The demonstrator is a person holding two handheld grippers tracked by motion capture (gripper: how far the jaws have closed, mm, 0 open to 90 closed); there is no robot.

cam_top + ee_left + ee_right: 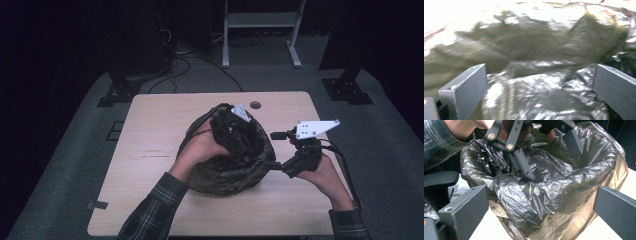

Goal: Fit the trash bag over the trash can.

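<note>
Left tool (pixel 235 131) is down inside the mouth of the bag (pixel 227 172) at table (pixel 150 125) centre, jaws spread wide, holding nothing. Right tool (pixel 281 150), just right of the bag, also gapes empty. Bag stands opened; any filling or tying looks still ahead.

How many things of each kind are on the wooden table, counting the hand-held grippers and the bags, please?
Crumpled dark translucent plastic bags: 1
Black two-jaw grippers: 2, the left gripper reaching into the bag's mouth with jaws apart, the right gripper beside the bag with jaws apart
Total: 3
</note>
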